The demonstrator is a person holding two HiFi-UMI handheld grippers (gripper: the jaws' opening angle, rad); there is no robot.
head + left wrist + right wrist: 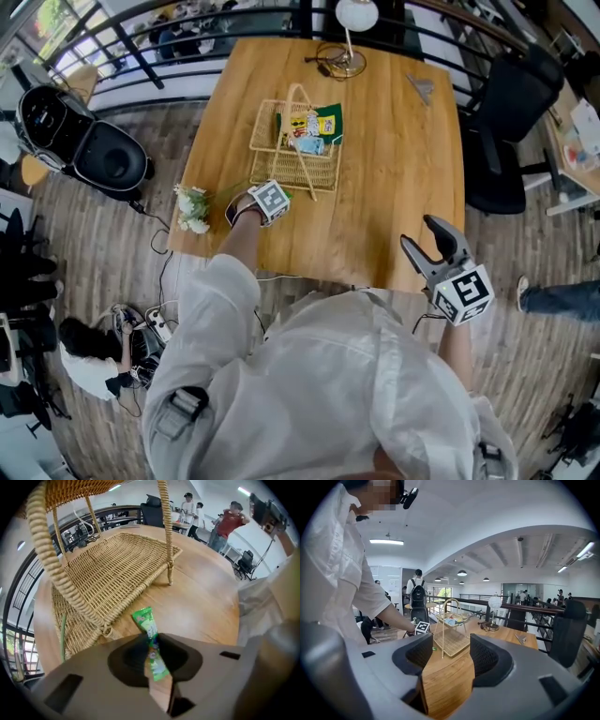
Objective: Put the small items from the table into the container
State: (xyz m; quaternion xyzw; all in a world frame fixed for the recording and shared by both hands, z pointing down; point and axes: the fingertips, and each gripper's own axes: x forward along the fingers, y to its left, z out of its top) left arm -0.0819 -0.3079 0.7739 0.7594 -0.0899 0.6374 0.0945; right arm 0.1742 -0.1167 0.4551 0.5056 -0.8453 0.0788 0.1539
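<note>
green sachet (149, 627) | pinched in left tool (154, 654); print unreadable | right tool (451, 657) gaping

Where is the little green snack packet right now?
In the left gripper view, the small green snack packet is pinched in the left gripper, close beside the tan wicker basket.

One table (394, 169), one two-tier basket (265, 122), one lamp (349, 37) at the table's 12 o'clock, one flower bunch (193, 208) at its 8 o'clock, one sachet (147, 623), two grippers: left gripper (153, 662), right gripper (451, 658); the packets (314, 131) in the top tier are too bunched to count
</note>
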